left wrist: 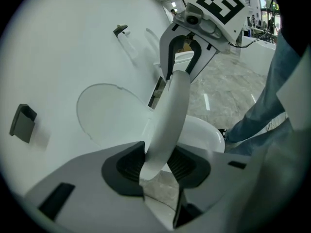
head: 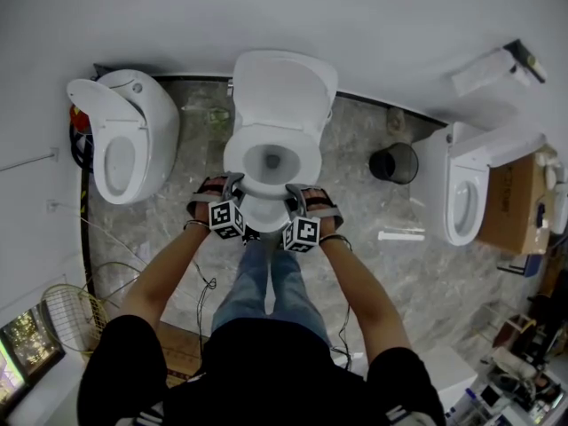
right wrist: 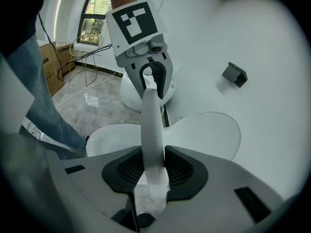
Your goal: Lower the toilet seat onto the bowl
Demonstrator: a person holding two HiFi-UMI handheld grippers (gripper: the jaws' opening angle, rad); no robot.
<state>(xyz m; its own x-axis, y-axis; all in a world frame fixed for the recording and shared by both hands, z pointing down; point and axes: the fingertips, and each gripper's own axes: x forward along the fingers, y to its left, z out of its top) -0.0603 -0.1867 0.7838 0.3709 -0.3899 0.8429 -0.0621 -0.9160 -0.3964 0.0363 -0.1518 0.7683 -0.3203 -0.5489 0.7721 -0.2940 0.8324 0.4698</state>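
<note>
The left tongs (left wrist: 158,165) and the right tongs (right wrist: 154,171) are each narrowly parted and clamped on the white toilet seat (left wrist: 171,110). They grip at either side of its front rim, with the pads pressing both faces. The seat hangs tilted above the bowl (right wrist: 109,137), not down on it, and the lid (right wrist: 209,132) stands raised behind.

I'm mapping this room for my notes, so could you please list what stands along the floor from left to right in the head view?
Left toilet → middle toilet, in front of the person → black waste bin → right toilet → cardboard box.
</note>
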